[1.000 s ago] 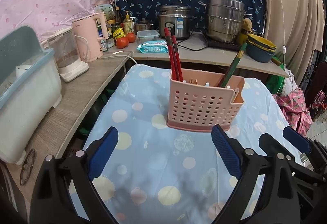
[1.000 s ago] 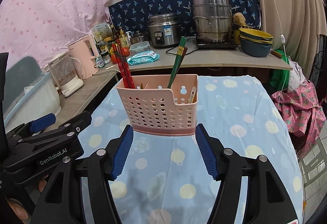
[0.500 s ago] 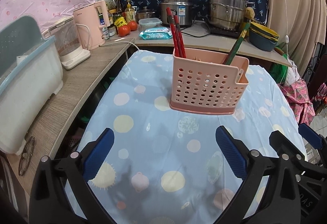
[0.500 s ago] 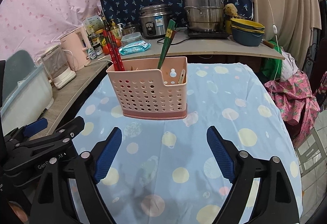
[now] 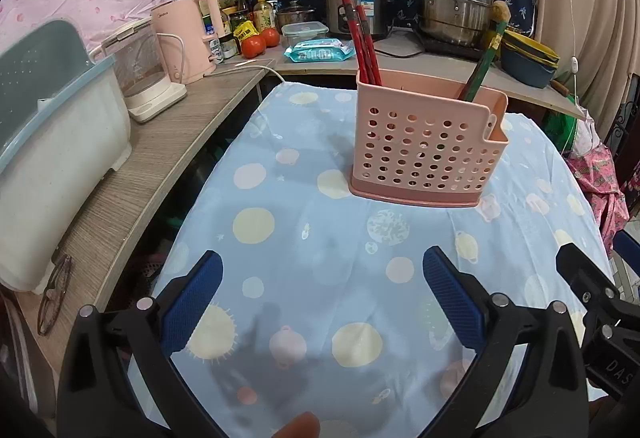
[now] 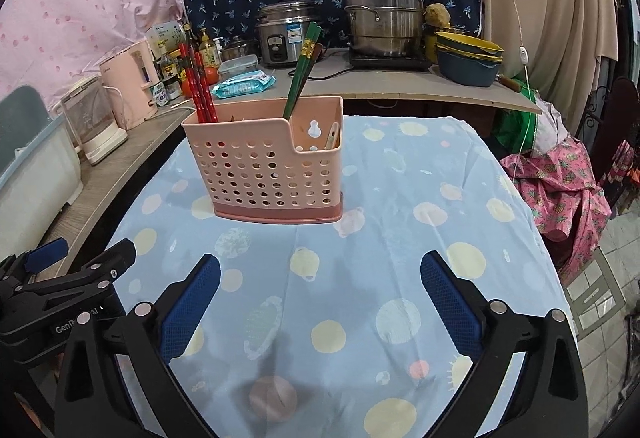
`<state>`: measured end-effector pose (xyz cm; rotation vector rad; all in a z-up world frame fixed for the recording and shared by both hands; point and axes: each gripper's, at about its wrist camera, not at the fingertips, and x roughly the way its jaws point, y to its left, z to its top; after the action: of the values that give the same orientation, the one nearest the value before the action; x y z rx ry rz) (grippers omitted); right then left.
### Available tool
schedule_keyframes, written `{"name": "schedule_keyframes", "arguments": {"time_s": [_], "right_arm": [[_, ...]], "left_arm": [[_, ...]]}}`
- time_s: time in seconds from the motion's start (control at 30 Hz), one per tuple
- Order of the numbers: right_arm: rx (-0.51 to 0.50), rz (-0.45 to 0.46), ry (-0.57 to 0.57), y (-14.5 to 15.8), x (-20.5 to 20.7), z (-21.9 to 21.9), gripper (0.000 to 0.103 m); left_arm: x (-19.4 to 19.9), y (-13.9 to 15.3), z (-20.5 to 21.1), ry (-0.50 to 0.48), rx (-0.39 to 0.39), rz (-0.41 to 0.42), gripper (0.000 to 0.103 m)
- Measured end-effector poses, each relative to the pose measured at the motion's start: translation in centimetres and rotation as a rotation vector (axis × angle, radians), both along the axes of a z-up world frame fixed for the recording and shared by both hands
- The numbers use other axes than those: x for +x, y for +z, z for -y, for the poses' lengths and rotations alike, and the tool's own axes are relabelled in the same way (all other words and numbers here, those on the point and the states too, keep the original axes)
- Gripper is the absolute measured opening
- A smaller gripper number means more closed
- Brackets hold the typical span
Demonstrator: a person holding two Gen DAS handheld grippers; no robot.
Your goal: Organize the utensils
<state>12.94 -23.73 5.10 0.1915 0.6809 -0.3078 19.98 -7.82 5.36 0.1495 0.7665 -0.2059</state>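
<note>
Caddy sits mid-table on the cloth, red chopsticks and green chopsticks inside. Left gripper wide, empty; right gripper opening, nothing between. Risk: nudging the light caddy tips it.

Pink perforated holder, red chopsticks, green chopsticks, dotted blue cloth

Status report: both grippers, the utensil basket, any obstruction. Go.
Left gripper open, empty; right gripper opening, nothing between jaws. Pink basket upright on tablecloth, red chopsticks and green chopsticks inside. Nothing in between.
</note>
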Motion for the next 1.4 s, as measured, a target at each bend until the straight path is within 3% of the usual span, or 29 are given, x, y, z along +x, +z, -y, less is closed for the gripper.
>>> {"name": "schedule_keyframes", "arguments": {"time_s": [1.4], "right_arm": [[0.008, -0.024, 0.015, -1.4, 1.1, -0.6, 0.096]], "left_arm": [[0.3, -0.4, 0.8, 0.037, 0.028, 0.002, 0.096]]}}
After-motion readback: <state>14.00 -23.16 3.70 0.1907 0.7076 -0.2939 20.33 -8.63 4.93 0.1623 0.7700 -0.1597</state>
